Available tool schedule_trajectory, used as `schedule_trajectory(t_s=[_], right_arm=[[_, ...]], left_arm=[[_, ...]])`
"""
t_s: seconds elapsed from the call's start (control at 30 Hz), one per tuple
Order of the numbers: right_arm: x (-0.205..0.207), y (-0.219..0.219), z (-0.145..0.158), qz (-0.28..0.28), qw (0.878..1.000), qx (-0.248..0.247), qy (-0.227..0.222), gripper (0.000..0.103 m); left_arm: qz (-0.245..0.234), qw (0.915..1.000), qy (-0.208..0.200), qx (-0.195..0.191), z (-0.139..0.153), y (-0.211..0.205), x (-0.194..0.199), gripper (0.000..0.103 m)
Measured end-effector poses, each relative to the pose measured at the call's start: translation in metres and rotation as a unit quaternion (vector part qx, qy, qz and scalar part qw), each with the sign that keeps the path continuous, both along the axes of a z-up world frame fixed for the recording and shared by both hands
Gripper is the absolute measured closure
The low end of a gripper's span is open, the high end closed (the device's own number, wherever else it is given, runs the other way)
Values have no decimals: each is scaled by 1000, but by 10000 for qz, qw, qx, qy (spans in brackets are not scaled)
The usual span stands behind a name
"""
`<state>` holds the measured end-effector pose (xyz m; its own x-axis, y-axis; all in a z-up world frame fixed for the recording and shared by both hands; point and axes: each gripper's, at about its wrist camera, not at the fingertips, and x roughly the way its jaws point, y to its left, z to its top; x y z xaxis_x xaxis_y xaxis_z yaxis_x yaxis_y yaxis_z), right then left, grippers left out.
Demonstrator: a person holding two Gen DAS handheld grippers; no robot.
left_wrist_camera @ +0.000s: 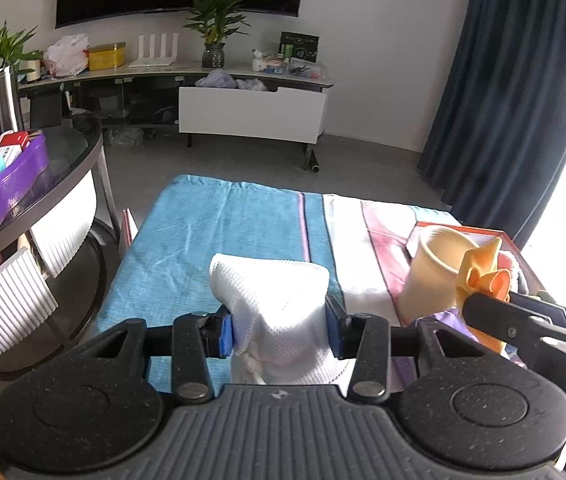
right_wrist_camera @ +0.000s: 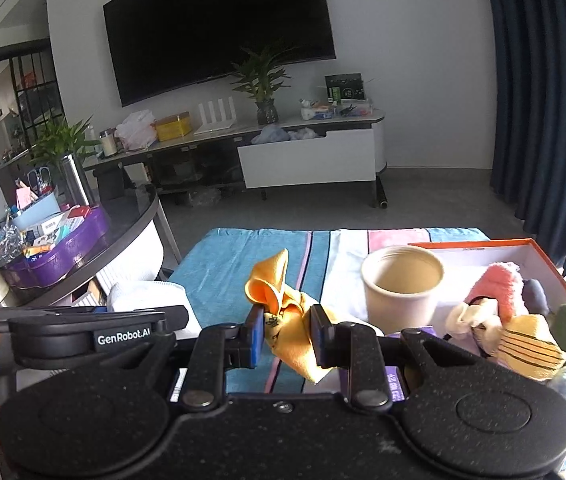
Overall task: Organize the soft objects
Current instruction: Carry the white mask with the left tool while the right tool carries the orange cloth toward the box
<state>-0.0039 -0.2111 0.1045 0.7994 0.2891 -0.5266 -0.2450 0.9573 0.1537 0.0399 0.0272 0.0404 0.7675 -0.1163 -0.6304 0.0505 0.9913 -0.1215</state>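
Reading "GenRobot.AI", a white label is carried on the side of the left gripper (right_wrist_camera: 95,316) as seen from the right wrist view; the letters "DA" are partly visible on the body of the right gripper (left_wrist_camera: 487,300) in the left wrist view, the remainder being cut off at the frame edge. A white mesh cloth (left_wrist_camera: 279,304) is pinched between the blue pads of the left gripper (left_wrist_camera: 281,330) and held above the striped blue, white and pink towel (left_wrist_camera: 211,232) covering the work surface. A crumpled orange cloth (right_wrist_camera: 283,304) is clamped between the pads of the right gripper (right_wrist_camera: 285,336), likewise above the towel. A cream cup (right_wrist_camera: 403,288) stands upright on the towel, just beside an orange-rimmed box (right_wrist_camera: 523,246) at the right; a pink plush item (right_wrist_camera: 499,284), a yellow black-striped sock (right_wrist_camera: 531,344) and other soft pieces are contained in the box. A purple tray (left_wrist_camera: 7,196) of packets rests on the round side table (left_wrist_camera: 71,160) to the left. A wall-mounted television (right_wrist_camera: 219,24), a TV console (right_wrist_camera: 311,160) with an open white drawer and a dark blue curtain (right_wrist_camera: 543,80) occupy the background.
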Motion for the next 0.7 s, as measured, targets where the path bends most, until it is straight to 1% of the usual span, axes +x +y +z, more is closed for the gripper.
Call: schedule_trajectory(t_s=[0.27,0.7], right_arm=[[-10,-21,8,-157,9998,87,-122,73],[-16,-39,14,-307,9992,159,-198,73]], left_arm=[[-147,9998,-120,63,9,-14,-7,60],[-351,9991,-181,124,12,-34,-8,59]])
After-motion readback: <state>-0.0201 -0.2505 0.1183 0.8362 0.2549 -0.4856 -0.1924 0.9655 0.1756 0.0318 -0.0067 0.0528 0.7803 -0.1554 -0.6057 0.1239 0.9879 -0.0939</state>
